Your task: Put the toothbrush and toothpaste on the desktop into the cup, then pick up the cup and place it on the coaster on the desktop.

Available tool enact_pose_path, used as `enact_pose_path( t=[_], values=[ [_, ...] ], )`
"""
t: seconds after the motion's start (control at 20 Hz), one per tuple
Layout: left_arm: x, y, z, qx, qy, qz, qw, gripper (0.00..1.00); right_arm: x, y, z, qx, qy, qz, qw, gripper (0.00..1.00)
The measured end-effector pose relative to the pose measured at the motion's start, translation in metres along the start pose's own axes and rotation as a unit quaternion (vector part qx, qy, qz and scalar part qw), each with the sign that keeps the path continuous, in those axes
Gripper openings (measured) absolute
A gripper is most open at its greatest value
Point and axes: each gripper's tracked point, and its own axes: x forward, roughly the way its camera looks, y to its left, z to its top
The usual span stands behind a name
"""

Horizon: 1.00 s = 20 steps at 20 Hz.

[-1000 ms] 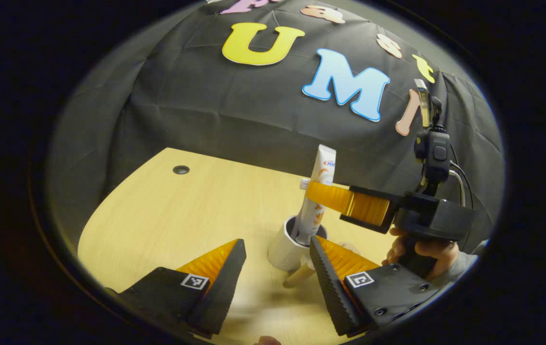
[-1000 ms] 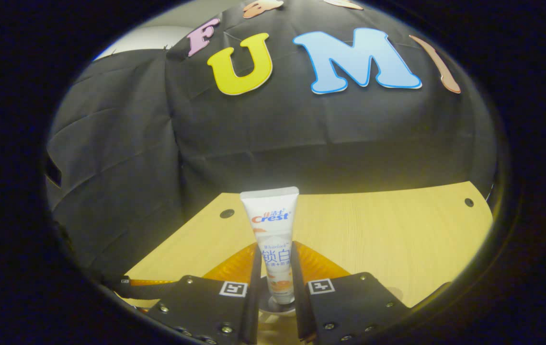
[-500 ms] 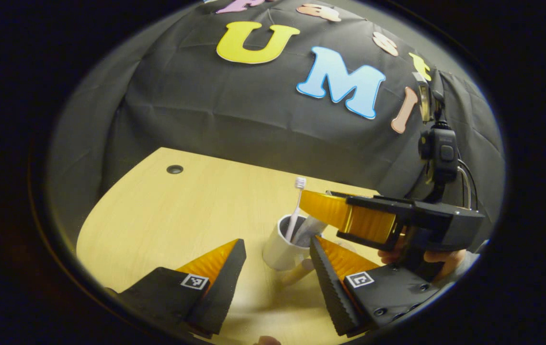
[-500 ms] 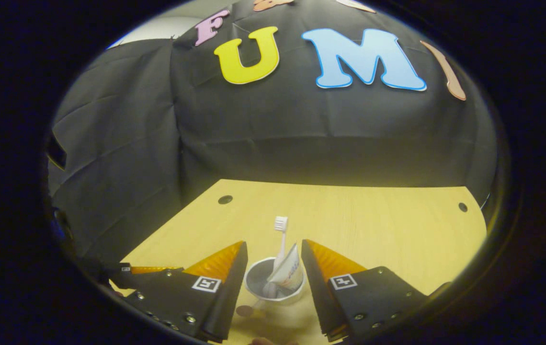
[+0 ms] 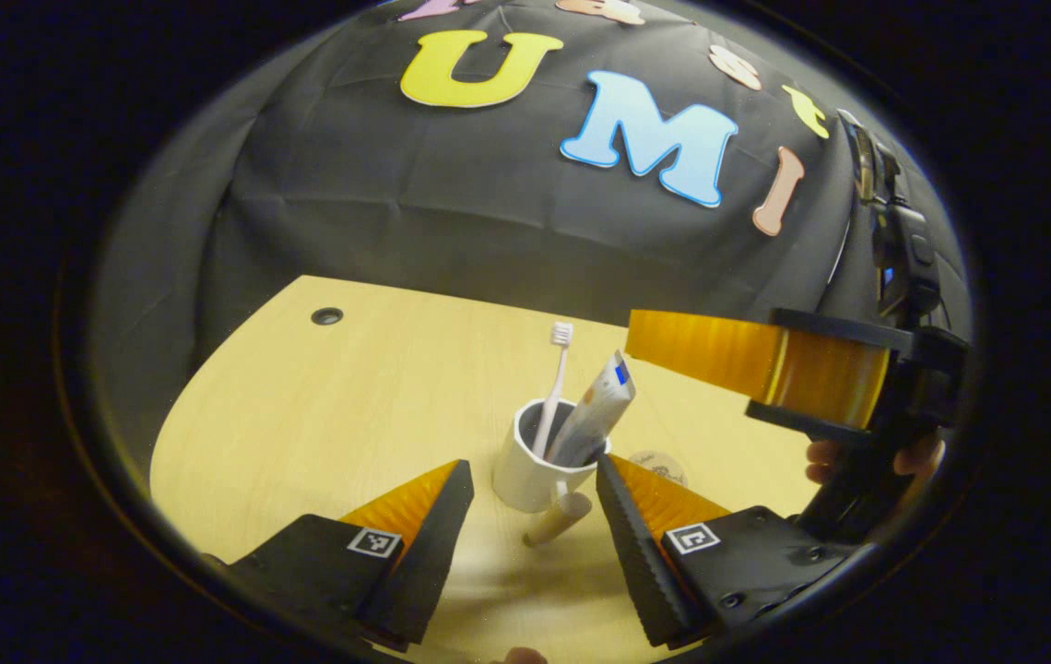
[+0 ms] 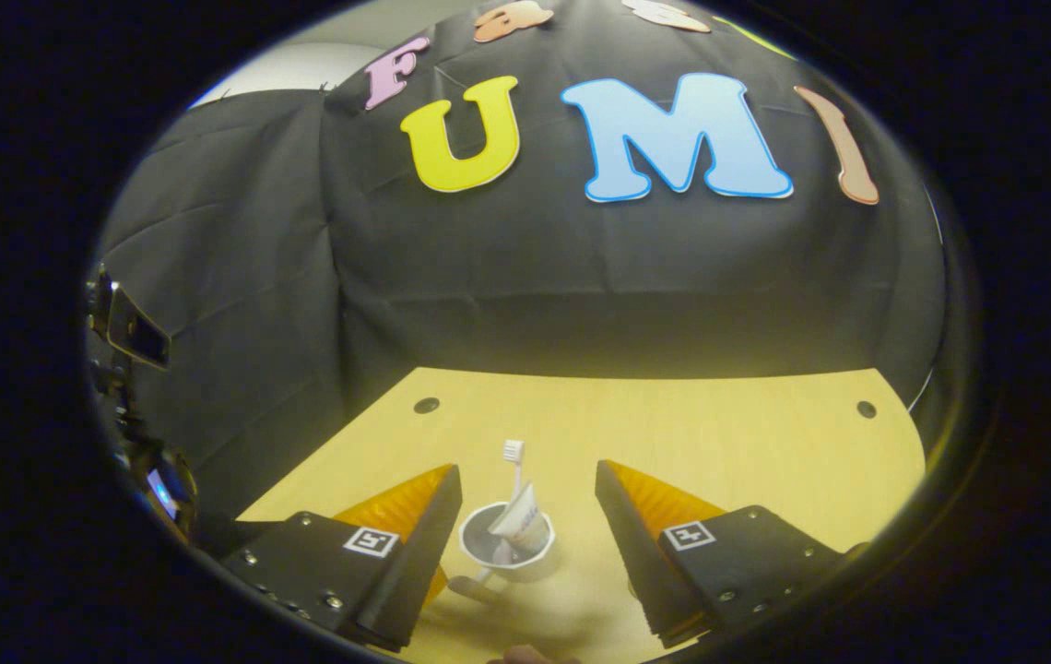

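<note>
Toothbrush (image 5: 557, 383) and toothpaste (image 5: 596, 415) stood together in the cup (image 5: 533, 461), the brush upright with bristles up, the tube leaning toward the right. Cup sat on the desk (image 5: 350, 387), its wooden handle (image 5: 555, 521) pointing toward the left gripper (image 5: 525, 503), whose jaws were wide and empty on either side of it. A coaster (image 5: 659, 464) lay just beside the cup. The right gripper (image 6: 525, 503), jaws wide too, hung above the cup, held by a hand (image 5: 867, 456).

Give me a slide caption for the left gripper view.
White ceramic cup with wooden handle holds white toothbrush and toothpaste tube on the pale wooden desktop, between the open left gripper fingers.
</note>
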Motion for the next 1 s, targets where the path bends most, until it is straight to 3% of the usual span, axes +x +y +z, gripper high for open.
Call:
enact_pose_path(
  t=[0.55, 1.0],
  values=[
    [0.031, -0.017, -0.031, 0.023, 0.091, 0.013, 0.995, 0.89, -0.045, -0.062, -0.004, 0.001, 0.015, -0.048, 0.999, 0.89],
    [0.061, -0.006, -0.072, 0.030, 0.217, 0.045, 0.975, 0.88, -0.057, -0.103, -0.025, 0.041, 0.045, -0.081, 0.995, 0.89]
  ],
)
